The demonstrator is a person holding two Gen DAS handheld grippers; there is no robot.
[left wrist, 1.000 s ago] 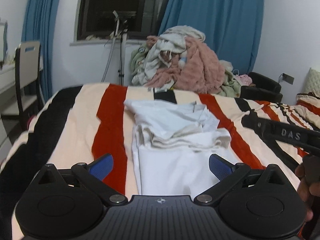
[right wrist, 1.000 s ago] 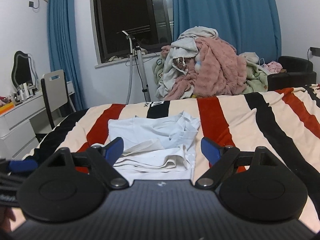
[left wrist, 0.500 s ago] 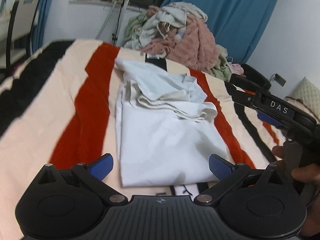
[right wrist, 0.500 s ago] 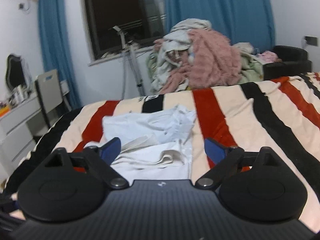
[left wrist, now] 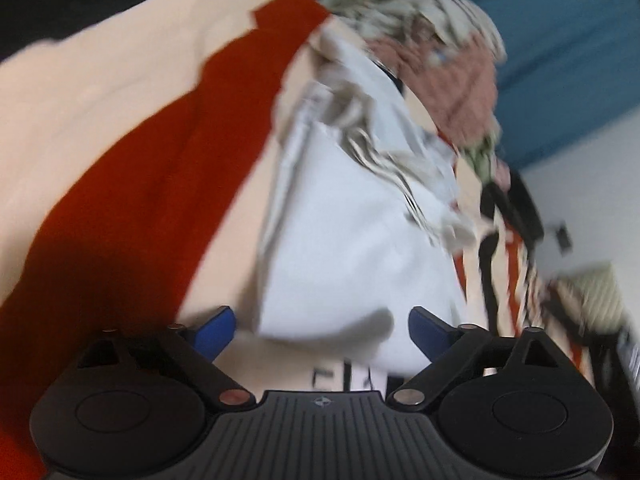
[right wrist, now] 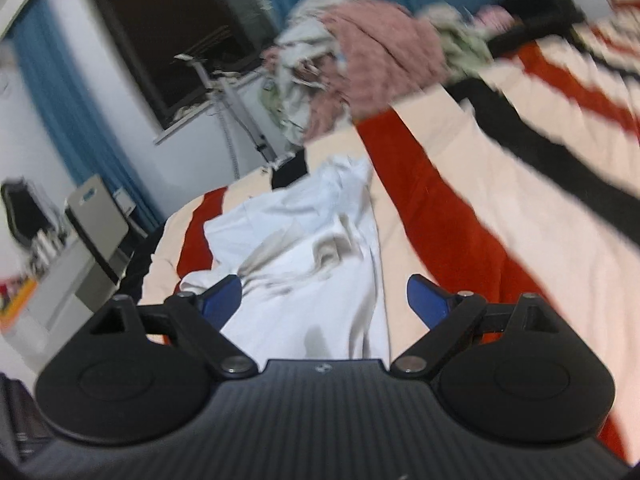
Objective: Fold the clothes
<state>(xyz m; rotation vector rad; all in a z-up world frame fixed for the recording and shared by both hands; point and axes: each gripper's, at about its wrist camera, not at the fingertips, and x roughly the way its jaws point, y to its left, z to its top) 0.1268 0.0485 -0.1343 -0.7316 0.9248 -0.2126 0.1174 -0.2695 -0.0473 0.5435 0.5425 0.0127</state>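
Shirt (left wrist: 352, 256) lies half-folded on the striped bed (left wrist: 120, 100); left gripper (left wrist: 322, 330) is closing around its near hem, right gripper (right wrist: 324, 300) hovers released. Next: pinch both corners.

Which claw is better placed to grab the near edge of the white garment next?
Probably the left claw: the white garment has its near hem right between its closing jaws. The right claw is open over the cloth's middle, hem out of view.

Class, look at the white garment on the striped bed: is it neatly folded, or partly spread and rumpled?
Partly spread and rumpled: the white garment lies flat and smooth at its near end, but its far end is bunched in creases.
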